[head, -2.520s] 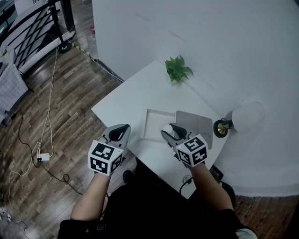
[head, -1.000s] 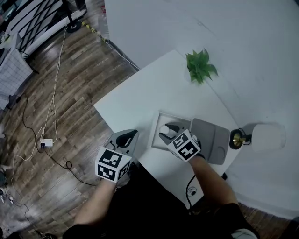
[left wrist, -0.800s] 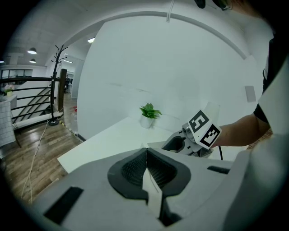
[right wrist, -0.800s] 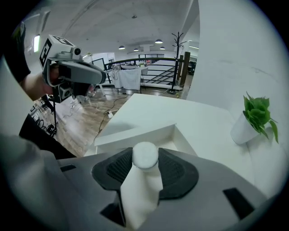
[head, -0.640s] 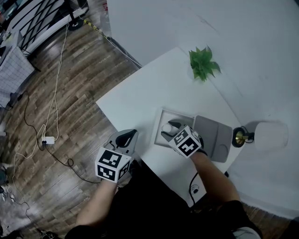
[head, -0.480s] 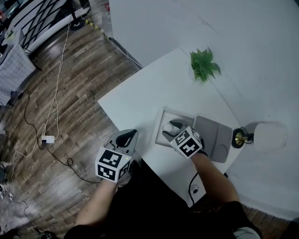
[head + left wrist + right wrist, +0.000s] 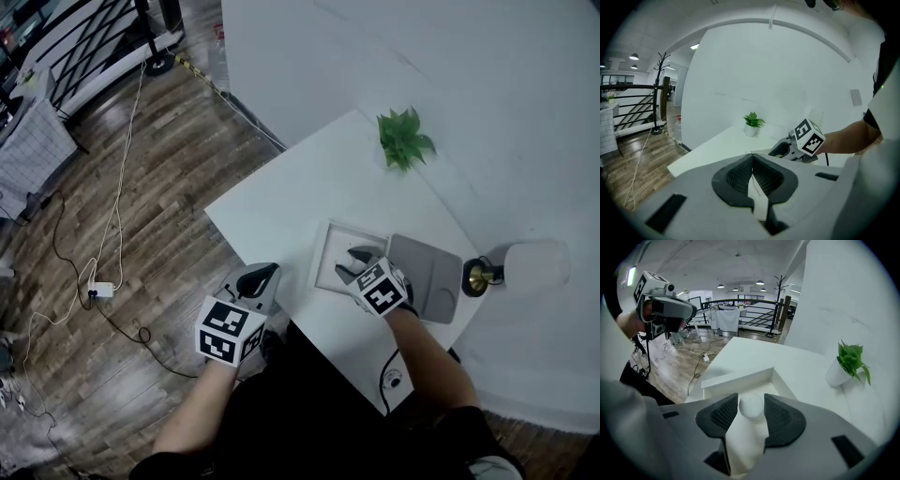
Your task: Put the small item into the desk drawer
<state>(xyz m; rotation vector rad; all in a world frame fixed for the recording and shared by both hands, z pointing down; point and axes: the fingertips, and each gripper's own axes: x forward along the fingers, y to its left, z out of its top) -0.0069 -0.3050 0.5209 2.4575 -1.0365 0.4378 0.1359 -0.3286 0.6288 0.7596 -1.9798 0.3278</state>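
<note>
**Ball at drawer, right jaws closing on it**

Right gripper [image 7: 359, 262] is over the open white desk drawer [image 7: 326, 251]. Its jaws are closing w/ the small white ball [image 7: 751, 406] btwn them, and the pads look to touch it on both sides. Cannot tell if the ball rests on the drawer floor.

Left gripper [image 7: 259, 277]: jaws pressed together, nothing in them. It is held off the near edge of the white desk [image 7: 300, 192], over the wood-plank floor [image 7: 178, 169], well apart from the drawer.

Surroundings:
- Flat grey rectangular pad [image 7: 433, 274] just beside the drawer's R side.
- Small green potted plant [image 7: 404, 141] at the far edge, well apart.
- White-shaded lamp w/ brass base [image 7: 530, 265] near the pad.
- White cable and power strip [image 7: 100, 291] on the floor to the L.
</note>
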